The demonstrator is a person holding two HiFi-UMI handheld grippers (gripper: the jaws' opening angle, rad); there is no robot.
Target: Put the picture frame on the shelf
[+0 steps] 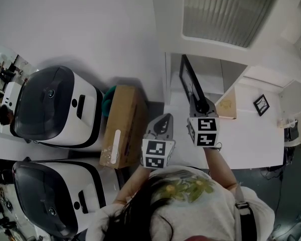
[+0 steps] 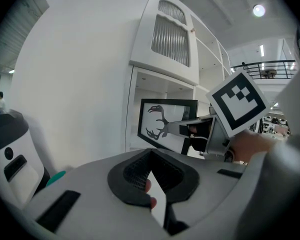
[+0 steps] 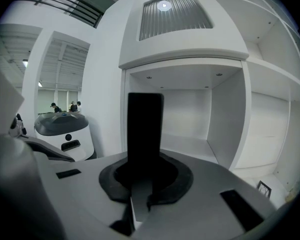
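In my right tool's (image 3: 140,196) view the frame (image 3: 145,129) was only a black upright edge, pinched between the jaws, with its face hidden. The left tool's view showed its antler print, the lower right corner covered by the right tool. The frame stood at the mouth of the shelf's (image 3: 230,129) lower bay, near the left wall. I could not tell whether its bottom edge touched the bay floor. Open room lay behind it and to its right. My left tool (image 2: 157,201) hung just left, jaws pressed together.
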